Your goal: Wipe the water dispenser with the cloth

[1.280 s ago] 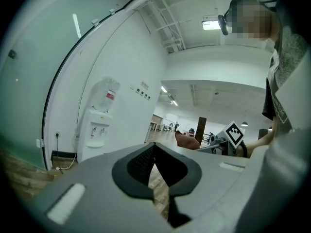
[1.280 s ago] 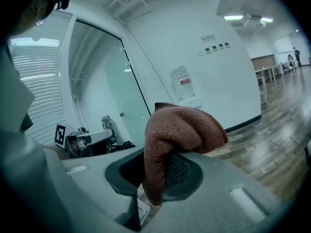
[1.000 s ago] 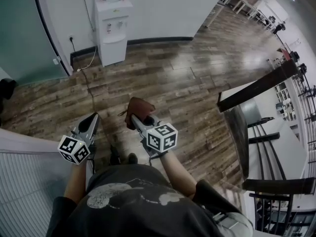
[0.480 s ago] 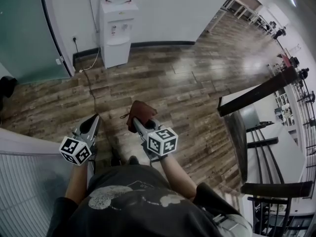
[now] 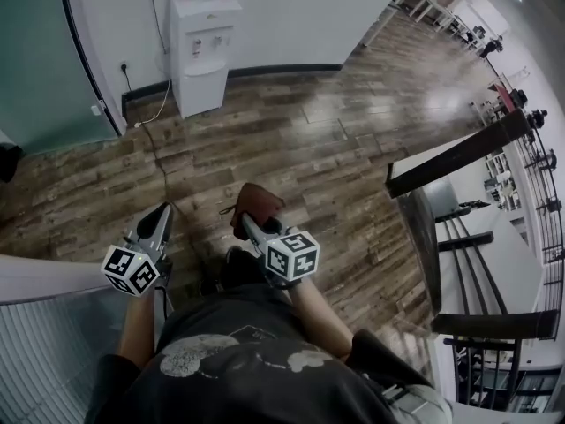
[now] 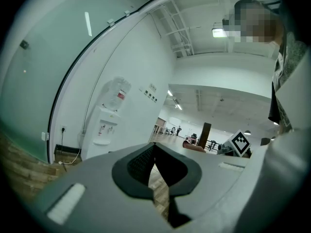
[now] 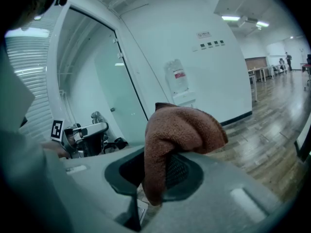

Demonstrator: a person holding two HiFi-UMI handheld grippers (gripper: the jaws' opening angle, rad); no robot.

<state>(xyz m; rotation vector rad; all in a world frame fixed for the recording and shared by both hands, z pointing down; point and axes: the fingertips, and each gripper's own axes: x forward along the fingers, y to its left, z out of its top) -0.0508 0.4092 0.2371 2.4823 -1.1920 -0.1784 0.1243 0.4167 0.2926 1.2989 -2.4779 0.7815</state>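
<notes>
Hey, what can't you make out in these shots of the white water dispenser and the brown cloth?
White water dispenser: bottle cut off by the top edge, head view.
Its tap and label print: too small, both gripper views.
Brown fluffy cloth: pinched part hidden between jaws of the right gripper, right gripper view.

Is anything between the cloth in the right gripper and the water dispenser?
Nothing visible. Only bare wooden floor lies between the cloth, held in the right gripper, and the water dispenser. A cable on the floor runs left of that path.
</notes>
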